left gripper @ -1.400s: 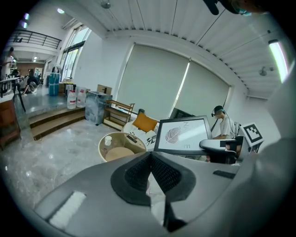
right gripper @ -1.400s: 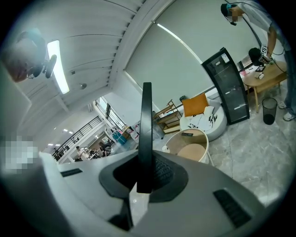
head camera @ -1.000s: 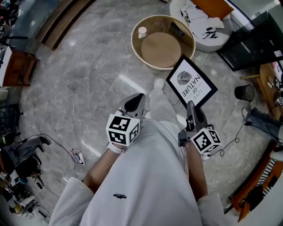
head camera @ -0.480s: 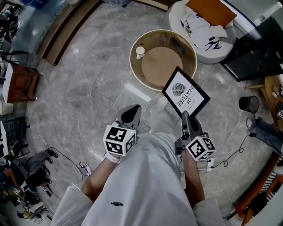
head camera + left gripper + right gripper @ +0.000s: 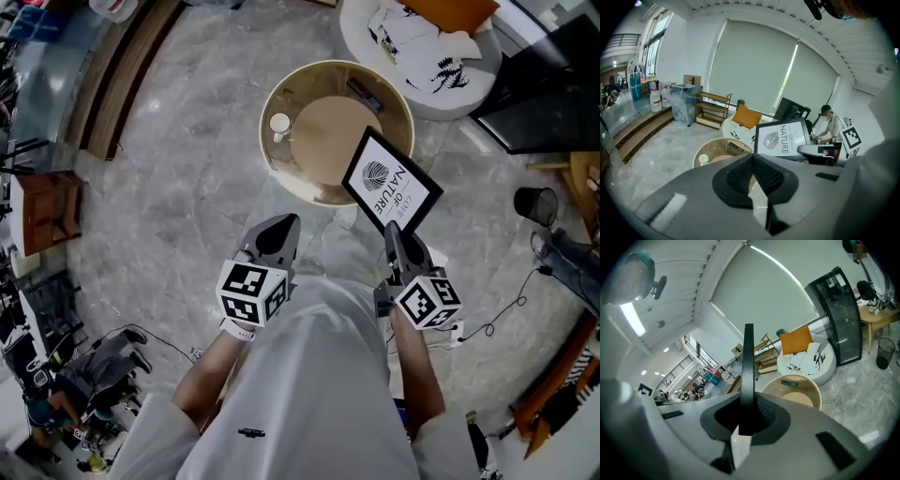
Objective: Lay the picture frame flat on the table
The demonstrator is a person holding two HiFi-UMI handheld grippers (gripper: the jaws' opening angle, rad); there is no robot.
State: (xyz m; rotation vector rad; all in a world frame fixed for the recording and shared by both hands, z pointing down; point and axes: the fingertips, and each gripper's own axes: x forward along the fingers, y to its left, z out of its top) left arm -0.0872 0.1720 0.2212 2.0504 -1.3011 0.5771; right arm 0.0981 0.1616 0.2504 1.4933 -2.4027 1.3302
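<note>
Grey veined marble floor [image 5: 169, 187] surrounds a round beige table [image 5: 323, 66] with a raised rim, bearing a white cup [image 5: 279, 123]. We see the right gripper [image 5: 394, 232] clenched on the lower edge of the frame [image 5: 389, 192], a black-bordered rectangle with a white printed face, held tilted in the air over the table's near rim. Its own view shows the frame edge-on, a thin dark bar between the textured pads. The left gripper [image 5: 279, 227] is clenched on nothing, pads together.

Round table [image 5: 281, 89]; cup [image 5: 279, 123], remote [image 5: 364, 94] lying on it
</note>
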